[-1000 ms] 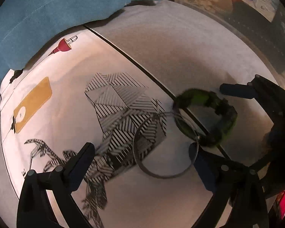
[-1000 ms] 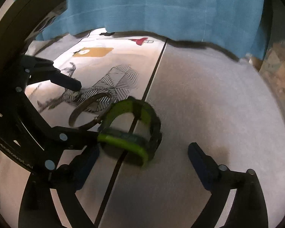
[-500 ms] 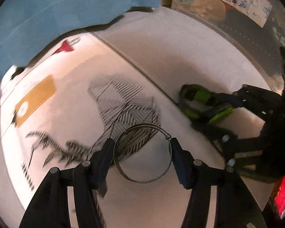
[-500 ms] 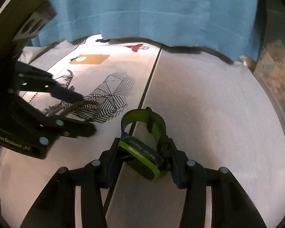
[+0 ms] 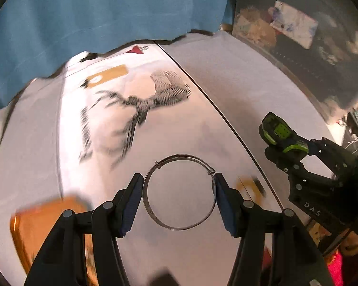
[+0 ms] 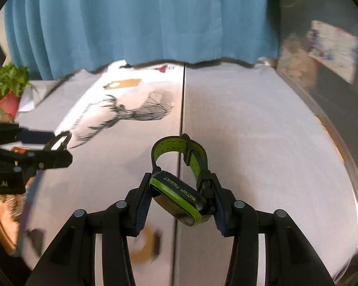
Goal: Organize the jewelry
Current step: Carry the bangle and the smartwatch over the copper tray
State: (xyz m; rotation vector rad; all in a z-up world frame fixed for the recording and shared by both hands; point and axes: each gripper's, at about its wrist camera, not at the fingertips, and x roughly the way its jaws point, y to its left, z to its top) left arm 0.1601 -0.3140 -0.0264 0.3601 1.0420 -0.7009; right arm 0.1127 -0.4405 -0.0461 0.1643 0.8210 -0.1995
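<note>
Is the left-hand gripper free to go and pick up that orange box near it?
Probably not yet: the left gripper is shut on the metal bangle, so its fingers are occupied, though the orange box lies close.

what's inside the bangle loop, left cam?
Through the silver bangle, held by the left tool, only bare white tablecloth shows. The cloth under the tool's fingers is hidden.

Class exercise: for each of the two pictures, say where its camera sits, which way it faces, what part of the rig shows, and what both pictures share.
Left wrist: sits on the left tool, faces forward along its fingers over the table; they clamp the metal bangle; the right tool shows at right.
Right wrist: sits on the right tool, faces the blue curtain; its fingers clamp the green watch; the left tool shows at left.
Shared: bangle, watch, deer-print cloth, curtain.
</note>
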